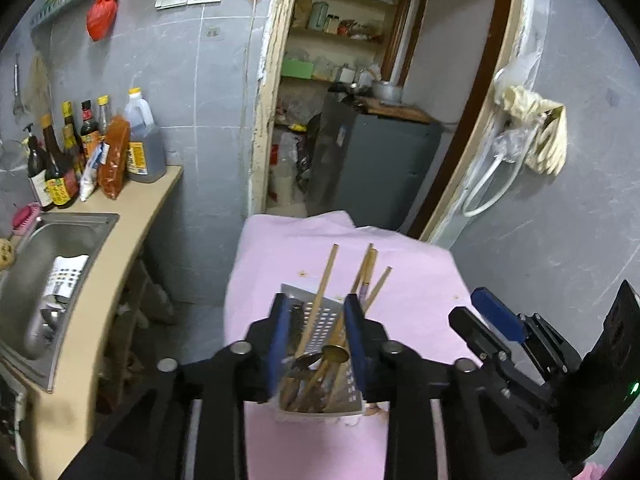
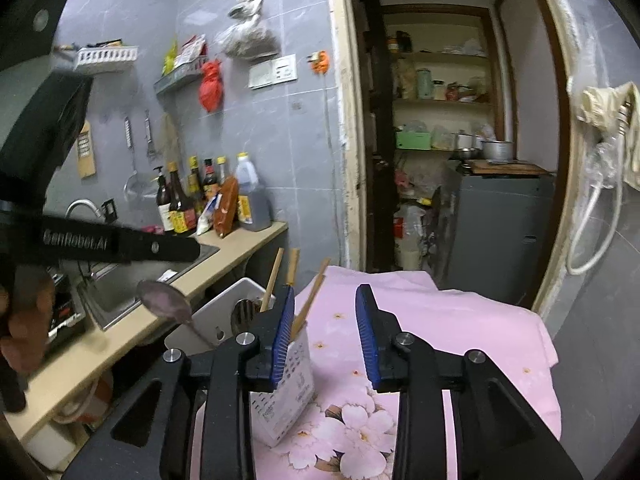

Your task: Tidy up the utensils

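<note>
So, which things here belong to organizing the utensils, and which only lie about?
For the job:
- white perforated utensil holder
- wooden chopsticks in it
- metal spoons in it

Lying about:
- sauce bottles
- steel sink
- red plastic bag
- pink floral cloth under the holder
- pink brush

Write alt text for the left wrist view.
The left gripper straddles a white perforated utensil holder of chopsticks and spoons on a pink cloth; a sink sits left.
</note>
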Demonstrator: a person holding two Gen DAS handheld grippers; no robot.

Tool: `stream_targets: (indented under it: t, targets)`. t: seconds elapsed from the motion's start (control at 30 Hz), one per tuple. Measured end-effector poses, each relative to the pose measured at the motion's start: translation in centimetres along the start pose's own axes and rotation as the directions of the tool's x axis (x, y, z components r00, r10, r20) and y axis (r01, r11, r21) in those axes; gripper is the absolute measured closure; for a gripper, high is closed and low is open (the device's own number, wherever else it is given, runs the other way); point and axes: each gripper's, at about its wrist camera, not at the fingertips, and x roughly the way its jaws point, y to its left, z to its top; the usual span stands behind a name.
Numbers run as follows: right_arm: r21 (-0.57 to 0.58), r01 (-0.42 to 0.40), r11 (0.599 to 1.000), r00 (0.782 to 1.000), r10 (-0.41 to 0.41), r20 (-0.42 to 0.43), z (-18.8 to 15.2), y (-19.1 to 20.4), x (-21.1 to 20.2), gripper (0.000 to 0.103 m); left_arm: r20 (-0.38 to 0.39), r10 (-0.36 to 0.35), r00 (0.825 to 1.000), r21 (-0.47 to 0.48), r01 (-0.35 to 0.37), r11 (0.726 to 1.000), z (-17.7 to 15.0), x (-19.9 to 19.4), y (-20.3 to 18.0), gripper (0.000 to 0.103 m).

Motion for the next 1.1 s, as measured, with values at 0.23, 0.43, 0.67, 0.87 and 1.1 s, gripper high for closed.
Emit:
stream_targets:
  t: [0.23,0.43,0.67,0.87,1.1]
  targets:
    - [0.065,0.060,0.996,0.998,-0.061,0.014,-0.3,-1.1,-1.8,0.057,0.064,-0.048,0.997,-0.005,0.048,0.999,-1.9,-0.6,0.0,0.051]
    - [0.116,0.126,0.985,0.991,-0.130,0.029,-1.1,-1.3,-3.8,0.045,0.138,-0.046,0.989,0.009,0.046,0.999,-2.8,-2.4,-0.1,0.036]
    - [0.161,0.223,0.961,0.971,-0.234,0.053,-2.0,-1.1,-6.8,0.030,0.202,-0.068,0.977,0.041,0.061,0.997,-4.6,-4.2,-0.1,0.021]
    - [0.179,0.305,0.936,0.946,-0.319,0.058,-3.1,-0.3,-9.7,0.013,0.249,-0.090,0.964,0.056,0.078,0.995,-6.9,-5.7,0.1,0.005]
    - [0.175,0.347,0.921,0.929,-0.363,0.070,-4.4,0.1,-13.3,0.001,0.317,-0.078,0.945,0.074,0.057,0.996,-10.0,-8.1,0.1,0.001]
